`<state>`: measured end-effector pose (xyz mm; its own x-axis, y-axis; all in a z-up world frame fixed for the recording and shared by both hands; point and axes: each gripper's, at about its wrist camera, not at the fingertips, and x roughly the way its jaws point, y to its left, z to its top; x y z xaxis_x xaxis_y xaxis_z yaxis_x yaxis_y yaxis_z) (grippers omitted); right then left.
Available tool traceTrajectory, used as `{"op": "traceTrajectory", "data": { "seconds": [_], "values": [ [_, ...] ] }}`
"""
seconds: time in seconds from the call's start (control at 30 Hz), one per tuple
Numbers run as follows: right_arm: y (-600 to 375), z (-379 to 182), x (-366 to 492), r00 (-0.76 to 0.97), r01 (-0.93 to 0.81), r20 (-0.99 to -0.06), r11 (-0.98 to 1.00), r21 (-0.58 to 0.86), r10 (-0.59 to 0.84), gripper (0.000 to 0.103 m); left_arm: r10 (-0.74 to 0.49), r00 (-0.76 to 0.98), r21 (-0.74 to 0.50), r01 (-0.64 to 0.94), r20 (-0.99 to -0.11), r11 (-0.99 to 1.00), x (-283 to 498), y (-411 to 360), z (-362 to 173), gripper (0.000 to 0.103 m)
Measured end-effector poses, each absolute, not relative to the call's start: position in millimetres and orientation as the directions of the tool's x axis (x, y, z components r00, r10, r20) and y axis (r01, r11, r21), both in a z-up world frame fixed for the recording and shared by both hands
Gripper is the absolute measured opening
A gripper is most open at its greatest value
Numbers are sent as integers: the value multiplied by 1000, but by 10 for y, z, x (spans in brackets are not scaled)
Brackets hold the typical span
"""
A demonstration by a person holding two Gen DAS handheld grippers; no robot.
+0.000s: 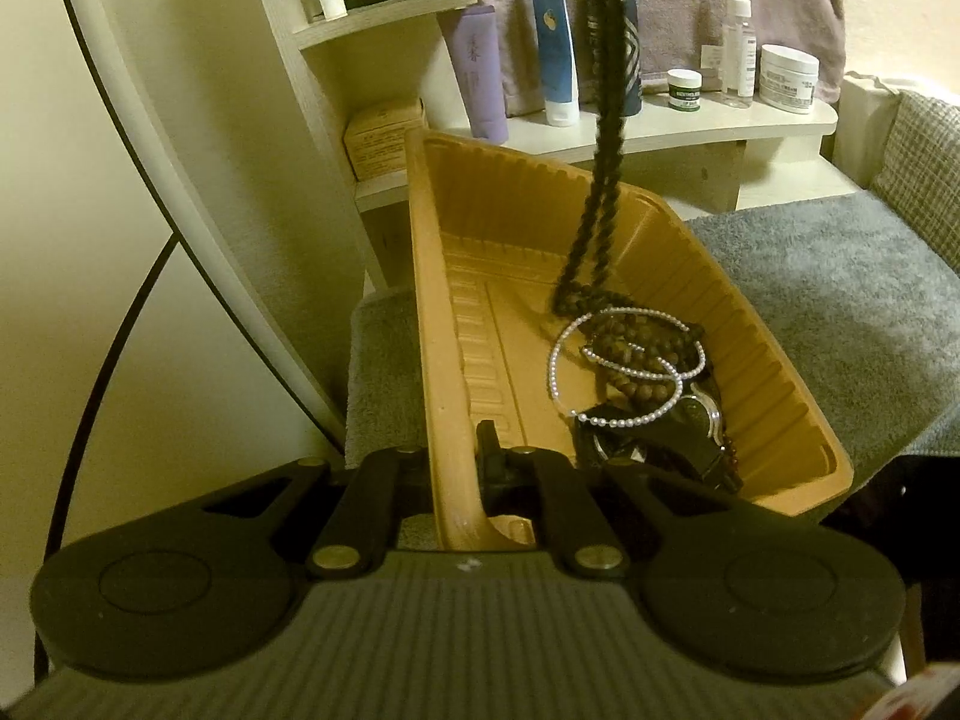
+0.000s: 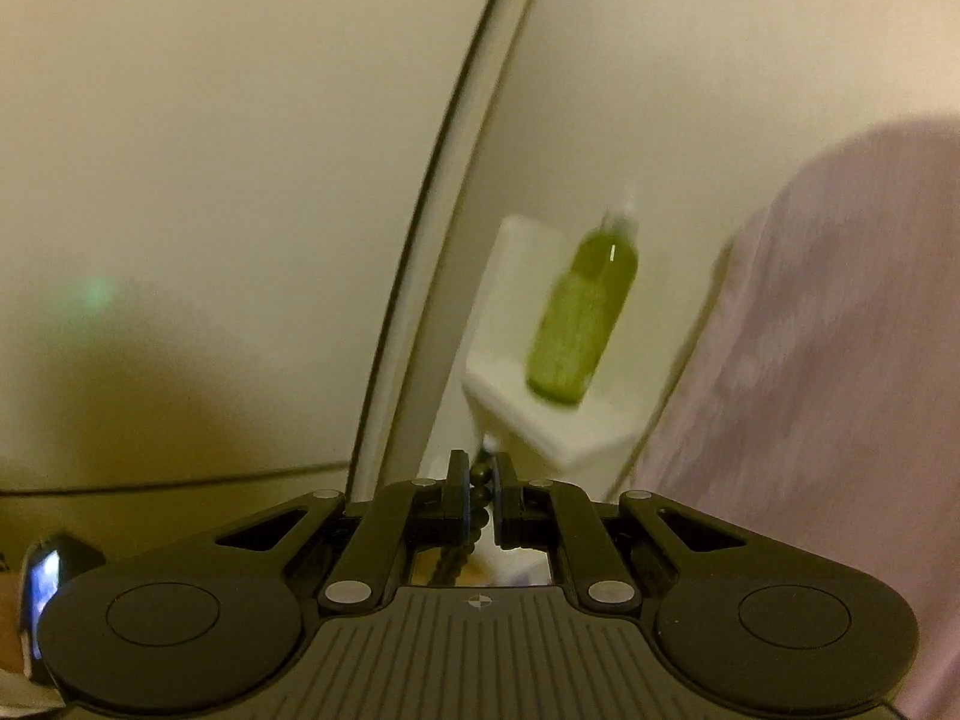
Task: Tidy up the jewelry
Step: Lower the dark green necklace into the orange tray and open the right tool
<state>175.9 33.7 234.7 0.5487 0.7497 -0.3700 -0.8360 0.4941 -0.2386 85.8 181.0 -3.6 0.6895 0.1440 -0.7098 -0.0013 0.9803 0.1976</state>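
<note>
The near rim of the tan ribbed plastic tray (image 1: pixel 447 312) is pinched by the left claw (image 1: pixel 457 468). A dark wooden bead necklace (image 2: pixel 479 495) is clamped in the right claw (image 2: pixel 480 480); its lower end is draped into the tray beside a white pearl strand (image 1: pixel 600 372) and a black watch (image 1: pixel 660 444).

The tray (image 1: pixel 606 252) stands open above, but the dark bead strand (image 1: pixel 600 180) hangs down through the middle; bottles (image 1: pixel 555 42) on the shelf (image 1: pixel 690 126) crowd the far side, grey towel (image 1: pixel 840 300) lies clear to the right
</note>
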Motion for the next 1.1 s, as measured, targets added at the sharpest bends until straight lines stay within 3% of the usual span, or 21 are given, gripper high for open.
{"op": "traceTrajectory", "data": {
  "seconds": [0.63, 1.1],
  "values": [
    [742, 1410, 1927, 344, -937, -631, 298, -181, 695, 7, 143, 684, 191, -5, -715, 982, 880, 1819, -64, 5],
    [793, 1065, 2167, 333, -934, -714, 318, -160, 616, 7, 144, 685, 192, -6, -715, 981, 876, 1812, -63, 5]
  ]
}}
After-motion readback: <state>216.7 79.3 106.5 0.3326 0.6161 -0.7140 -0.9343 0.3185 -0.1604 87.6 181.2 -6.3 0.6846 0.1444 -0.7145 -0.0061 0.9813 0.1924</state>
